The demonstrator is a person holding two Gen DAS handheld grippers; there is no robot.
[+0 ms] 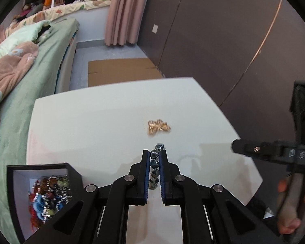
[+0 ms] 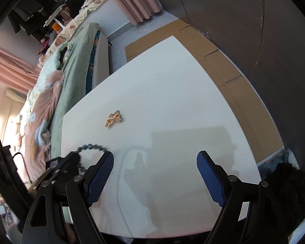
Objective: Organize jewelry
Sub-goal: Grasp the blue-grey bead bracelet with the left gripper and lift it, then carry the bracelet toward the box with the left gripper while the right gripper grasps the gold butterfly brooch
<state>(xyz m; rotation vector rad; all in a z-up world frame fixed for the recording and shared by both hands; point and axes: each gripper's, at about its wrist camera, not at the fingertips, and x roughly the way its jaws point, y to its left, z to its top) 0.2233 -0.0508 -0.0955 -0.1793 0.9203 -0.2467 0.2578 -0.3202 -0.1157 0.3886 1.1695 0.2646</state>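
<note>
Pinching a blue bead bracelet (image 1: 155, 166), the left claw (image 1: 154, 154) is nearly closed; right claw (image 2: 155, 159) gapes wide, holding nothing.

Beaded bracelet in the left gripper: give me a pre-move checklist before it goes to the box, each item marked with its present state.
1. Left gripper shut on the beaded bracelet: ok, beads sit in a row between the pads.
2. Bracelet off the white table: cannot tell; in the right wrist view its loop is blurred.
3. Jewelry box open to take it: ok, it stands to the left with colourful pieces already inside.
4. Path to the box: ok, bare table shows between gripper and box.
5. Right gripper out of the way: ok, open, holding nothing, off to the right.
6. Gold brooch left to collect: ok, it lies alone ahead on the table.
</note>
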